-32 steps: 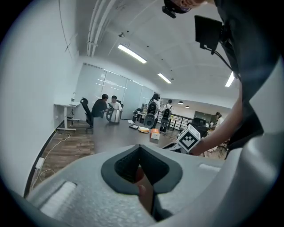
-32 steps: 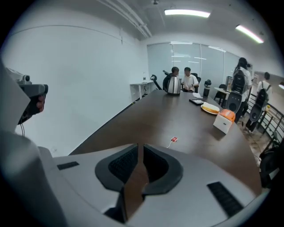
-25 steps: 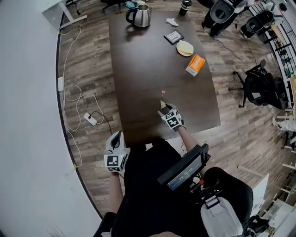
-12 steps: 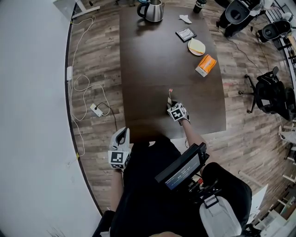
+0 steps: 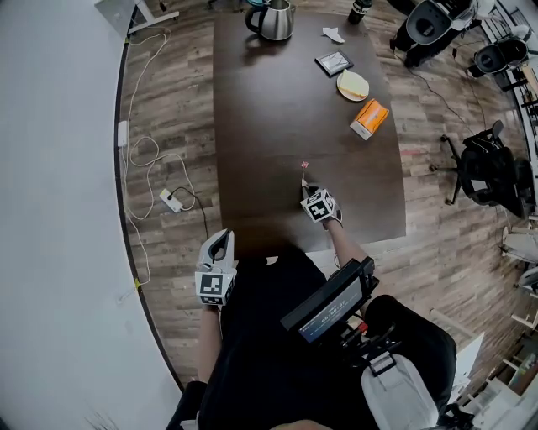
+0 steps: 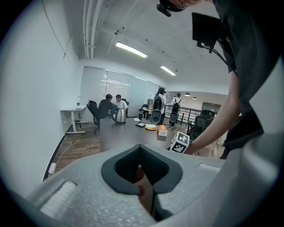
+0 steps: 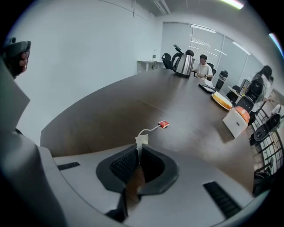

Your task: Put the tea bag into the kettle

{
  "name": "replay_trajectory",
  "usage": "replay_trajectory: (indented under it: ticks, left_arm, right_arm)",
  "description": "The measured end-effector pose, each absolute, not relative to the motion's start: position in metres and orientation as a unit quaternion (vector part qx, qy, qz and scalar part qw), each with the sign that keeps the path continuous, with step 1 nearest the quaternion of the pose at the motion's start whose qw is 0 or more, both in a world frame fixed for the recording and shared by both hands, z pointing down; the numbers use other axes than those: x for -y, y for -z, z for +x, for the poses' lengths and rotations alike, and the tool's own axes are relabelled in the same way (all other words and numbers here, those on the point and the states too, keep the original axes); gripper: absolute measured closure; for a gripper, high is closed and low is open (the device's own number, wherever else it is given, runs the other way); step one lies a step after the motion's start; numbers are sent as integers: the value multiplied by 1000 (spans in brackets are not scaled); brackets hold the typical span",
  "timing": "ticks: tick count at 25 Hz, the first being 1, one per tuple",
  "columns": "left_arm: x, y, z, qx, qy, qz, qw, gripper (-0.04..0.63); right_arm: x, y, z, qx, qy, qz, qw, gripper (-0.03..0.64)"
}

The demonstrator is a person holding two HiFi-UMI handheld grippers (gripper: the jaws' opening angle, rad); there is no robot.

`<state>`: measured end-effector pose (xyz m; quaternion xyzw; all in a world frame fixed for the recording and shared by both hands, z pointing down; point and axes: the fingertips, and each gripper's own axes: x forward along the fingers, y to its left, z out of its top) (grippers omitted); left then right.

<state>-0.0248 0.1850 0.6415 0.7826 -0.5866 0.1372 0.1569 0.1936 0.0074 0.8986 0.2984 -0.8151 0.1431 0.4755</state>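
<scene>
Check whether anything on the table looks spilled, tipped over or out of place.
Nothing stands out. The kettle stands upright at the far end of the table. The right gripper has just been closing its jaws and now pinches the tea bag; the string and red tag trail flat on the table.

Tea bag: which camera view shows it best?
The right gripper view: the tea bag is close up, pinched in the right gripper, whose jaws have just closed; its string leads to a red tag on the table. The head view shows only the tiny tag. The left gripper view shows nothing of it.
</scene>
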Motion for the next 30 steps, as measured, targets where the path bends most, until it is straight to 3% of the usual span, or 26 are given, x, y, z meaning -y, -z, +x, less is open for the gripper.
replay_trajectory:
  ticks: [30]
  left_arm:
    - [-129, -615, 68, 526, -167, 829, 90, 595]
  right_arm:
    - [-57, -672, 162, 924, -131, 330, 141, 604]
